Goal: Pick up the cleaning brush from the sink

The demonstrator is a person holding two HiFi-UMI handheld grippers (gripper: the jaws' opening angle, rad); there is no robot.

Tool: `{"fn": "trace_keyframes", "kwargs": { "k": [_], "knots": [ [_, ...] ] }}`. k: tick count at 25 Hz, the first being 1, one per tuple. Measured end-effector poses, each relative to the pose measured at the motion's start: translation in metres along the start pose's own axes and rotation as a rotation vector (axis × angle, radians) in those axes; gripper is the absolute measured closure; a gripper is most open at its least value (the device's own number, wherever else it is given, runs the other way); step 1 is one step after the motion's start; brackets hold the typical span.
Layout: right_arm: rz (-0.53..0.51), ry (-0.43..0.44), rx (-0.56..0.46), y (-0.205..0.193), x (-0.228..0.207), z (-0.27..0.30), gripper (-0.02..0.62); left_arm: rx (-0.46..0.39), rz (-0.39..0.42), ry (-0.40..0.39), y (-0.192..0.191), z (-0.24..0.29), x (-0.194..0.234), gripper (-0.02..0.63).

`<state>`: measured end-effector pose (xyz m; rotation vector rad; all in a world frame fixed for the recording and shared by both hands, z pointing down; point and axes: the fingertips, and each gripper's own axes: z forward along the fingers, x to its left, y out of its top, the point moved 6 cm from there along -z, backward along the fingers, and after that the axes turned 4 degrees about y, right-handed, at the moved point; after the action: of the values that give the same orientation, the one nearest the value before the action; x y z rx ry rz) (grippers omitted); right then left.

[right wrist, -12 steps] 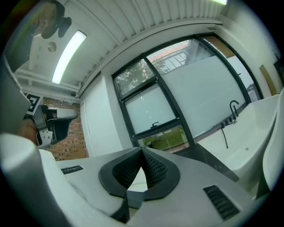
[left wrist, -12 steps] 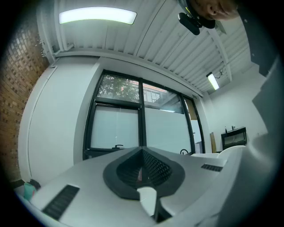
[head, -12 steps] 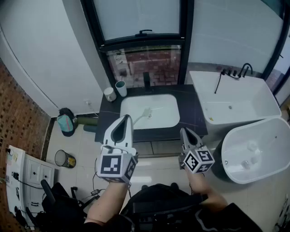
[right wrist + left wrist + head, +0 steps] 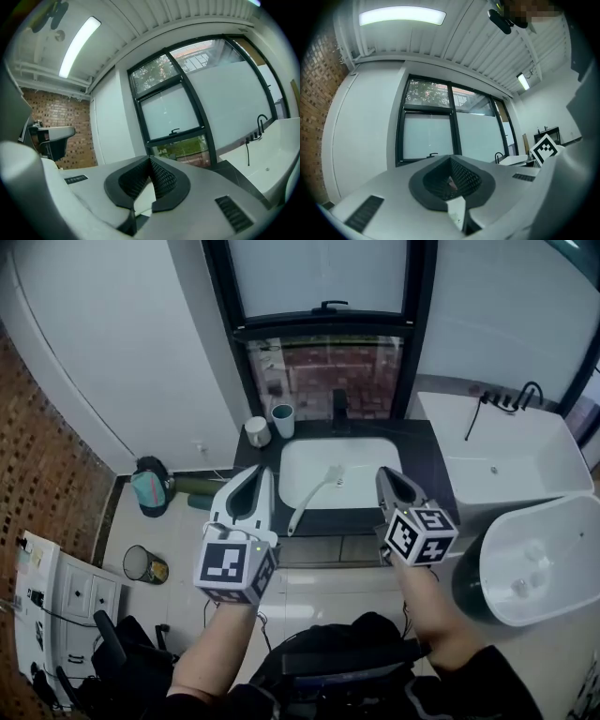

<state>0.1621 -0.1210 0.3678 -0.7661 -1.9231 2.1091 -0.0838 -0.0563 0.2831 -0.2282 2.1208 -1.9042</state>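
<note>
Head view: left gripper (image 4: 265, 474) and right gripper (image 4: 382, 474) advancing, now hovering either side of cleaning brush (image 4: 314, 495). Brush lying across sink (image 4: 366, 460) front-left rim, handle reaching desk (image 4: 427, 465) front edge.
Left gripper view: fingers (image 4: 464, 178) pressing together, empty.
Right gripper view: likewise.
Grasp still pending.

Open room is lying above the white rectangular sink basin (image 4: 370, 460) in the dark stone counter (image 4: 433, 456), reachable from its front edge. A black faucet (image 4: 339, 409) is rising at the back rim. A white mug (image 4: 256, 431) and a teal tumbler (image 4: 282, 418) are crowding the back left corner. A white bathtub (image 4: 525, 451) is walling the right side.
</note>
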Motion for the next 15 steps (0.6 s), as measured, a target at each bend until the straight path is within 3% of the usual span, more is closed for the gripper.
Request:
{"fn": "trace_keyframes", "kwargs": {
  "k": [5,7,12,14,15],
  "knots": [
    [-0.009,0.022,0.061,0.001,0.008,0.051,0.595,0.082,-0.031,0.041,-0.025,0.027,0.036,0.603],
    [-0.005,0.038,0.086,0.005,0.005,0.075,0.528,0.114,-0.015,0.055,-0.03,0.044,0.048,0.603],
    [-0.032,0.052,0.162,0.002,0.003,0.141,0.528,0.207,-0.047,0.084,-0.056,0.082,0.086,0.603],
    [-0.011,0.053,0.209,-0.003,0.006,0.17,0.442,0.252,-0.065,0.083,-0.072,0.102,0.108,0.603],
    [0.001,0.044,0.23,-0.007,0.009,0.183,0.439,0.282,-0.078,0.072,-0.08,0.112,0.12,0.603]
  ]
}}
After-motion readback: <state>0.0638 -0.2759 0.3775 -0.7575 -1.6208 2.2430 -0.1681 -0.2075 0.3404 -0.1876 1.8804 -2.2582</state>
